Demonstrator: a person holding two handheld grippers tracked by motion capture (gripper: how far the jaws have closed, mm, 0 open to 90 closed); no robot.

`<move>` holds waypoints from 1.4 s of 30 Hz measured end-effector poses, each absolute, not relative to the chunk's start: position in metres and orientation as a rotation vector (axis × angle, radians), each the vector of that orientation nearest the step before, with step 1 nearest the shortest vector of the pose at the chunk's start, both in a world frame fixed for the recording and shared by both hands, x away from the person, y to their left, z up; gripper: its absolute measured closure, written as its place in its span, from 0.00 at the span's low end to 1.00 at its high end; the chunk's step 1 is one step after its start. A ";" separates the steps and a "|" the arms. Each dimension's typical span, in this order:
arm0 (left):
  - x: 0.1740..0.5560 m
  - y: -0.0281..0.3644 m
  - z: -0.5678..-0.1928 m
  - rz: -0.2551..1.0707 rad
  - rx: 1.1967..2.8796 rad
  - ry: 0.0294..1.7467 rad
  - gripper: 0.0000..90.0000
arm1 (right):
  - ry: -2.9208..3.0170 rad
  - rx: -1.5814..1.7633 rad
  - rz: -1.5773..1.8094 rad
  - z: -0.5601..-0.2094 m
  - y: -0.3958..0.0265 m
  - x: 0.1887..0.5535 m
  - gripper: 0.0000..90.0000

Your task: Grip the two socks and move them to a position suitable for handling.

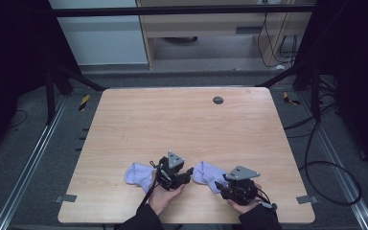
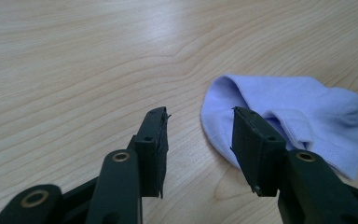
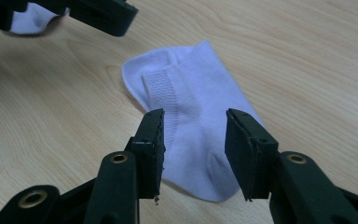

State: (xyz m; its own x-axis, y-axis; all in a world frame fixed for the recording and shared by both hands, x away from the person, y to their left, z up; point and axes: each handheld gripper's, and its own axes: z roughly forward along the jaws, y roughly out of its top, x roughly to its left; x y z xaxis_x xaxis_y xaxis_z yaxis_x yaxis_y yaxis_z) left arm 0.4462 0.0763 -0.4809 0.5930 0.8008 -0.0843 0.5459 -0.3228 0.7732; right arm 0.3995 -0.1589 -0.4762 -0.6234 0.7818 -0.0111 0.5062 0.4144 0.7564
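Two pale lilac ankle socks on the light wooden table (image 1: 182, 120), both lying flat near the person's edge. One sock, the left lilac sock (image 1: 139, 173), sits just to the left of the left black two-jaw gripper (image 1: 188, 173); the other, the right lilac sock (image 1: 208, 175), lies between the two grippers, just beside the right black two-jaw gripper (image 1: 220, 186). Two grippers then, one in each hand, each topped with a grey three-cornered plate, and two dark sleeves coming in from the bottom edge.

Over to the left gripper view: the left gripper (image 2: 200, 116) has its jaws spread wide, nothing between them but bare wood, and the right jaw's tip overlaps the rounded edge of the right sock (image 2: 303, 119). Whether that jaw touches the cloth, I can't tell.

Right gripper view now: the right gripper (image 3: 195, 114) also stands with jaws apart, hovering over the same right sock (image 3: 196, 102), which lies lengthwise with its ribbed cuff folded on top. Cloth shows in the gap, but neither jaw is pinching it. At the top left of this view the other gripper's black jaw crosses the frame, with a scrap of the left sock (image 3: 30, 21) behind it.

One small dark round disc (image 1: 218, 100) sits near the table's far edge, well apart from everything
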 end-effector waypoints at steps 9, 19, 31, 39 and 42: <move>0.449 0.066 -0.491 0.379 2.041 1.074 0.62 | 2.372 1.079 1.043 -0.483 -0.152 0.399 0.65; 0.449 0.058 -0.498 0.373 2.073 1.065 0.68 | 2.404 1.085 1.027 -0.487 -0.149 0.401 0.70; 0.448 0.055 -0.500 0.367 2.091 1.060 0.83 | 2.461 1.097 1.005 -0.493 -0.145 0.402 0.79; 0.448 0.054 -0.501 0.368 2.088 1.070 0.91 | 2.481 1.108 1.015 -0.495 -0.146 0.403 0.86; 0.448 0.054 -0.501 0.360 2.086 1.072 0.94 | 2.490 1.116 1.023 -0.494 -0.145 0.404 0.92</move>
